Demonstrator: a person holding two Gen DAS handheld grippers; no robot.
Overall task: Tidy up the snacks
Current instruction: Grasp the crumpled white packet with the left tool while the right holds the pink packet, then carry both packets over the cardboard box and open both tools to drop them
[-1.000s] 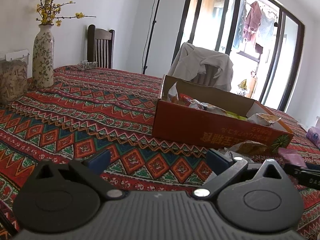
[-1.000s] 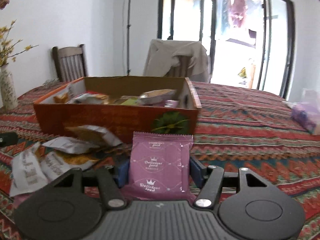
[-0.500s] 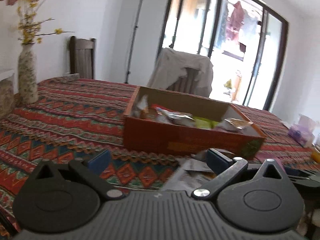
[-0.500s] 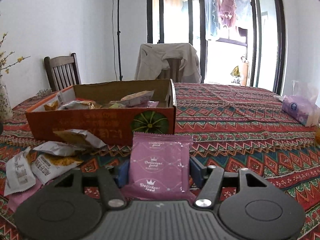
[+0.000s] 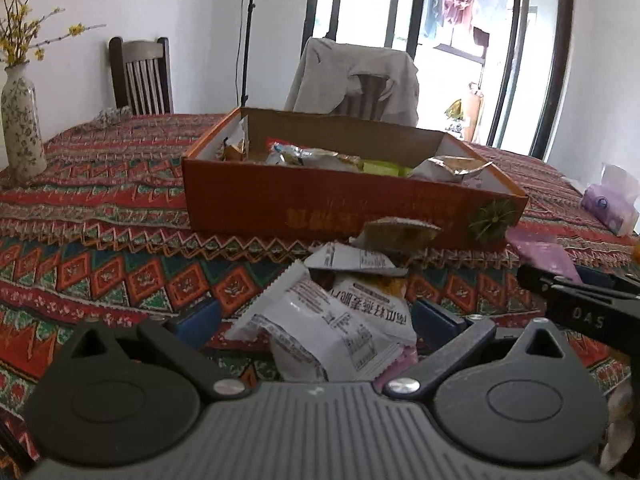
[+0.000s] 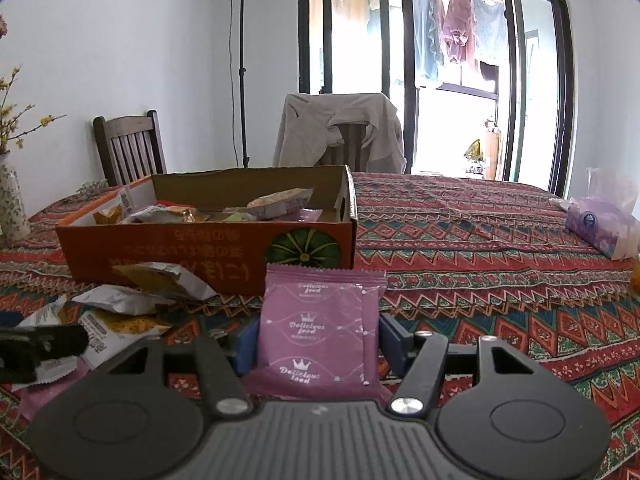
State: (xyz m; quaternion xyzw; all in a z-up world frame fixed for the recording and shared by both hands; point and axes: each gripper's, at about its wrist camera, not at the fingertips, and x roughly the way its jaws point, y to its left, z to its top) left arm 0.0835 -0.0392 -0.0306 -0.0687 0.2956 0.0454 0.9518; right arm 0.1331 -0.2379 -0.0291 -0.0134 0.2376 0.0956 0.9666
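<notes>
Snack sorting: right gripper (image 6: pixel 318 334) clamps an upright purple foil sachet (image 6: pixel 320 332), with the orange cardboard box (image 6: pixel 208 248) ahead and left; left gripper (image 5: pixel 316 316), spread open, straddles a white crinkled packet (image 5: pixel 320 328), apparently untouched.

Snack packets loose beside an orange cardboard box

The orange cardboard box (image 6: pixel 208 258), open-topped with a green pumpkin printed on its front, already holds several crinkled packets (image 6: pixel 280 202). Just in front of it a small heap of white and yellow snack packets (image 5: pixel 340 320) lies on the patterned tabletop (image 6: pixel 480 272), overlapping one another. A purple "Delicious food" packet (image 6: pixel 320 332) stands upright, pinched between the right tongs (image 6: pixel 318 340).
</notes>
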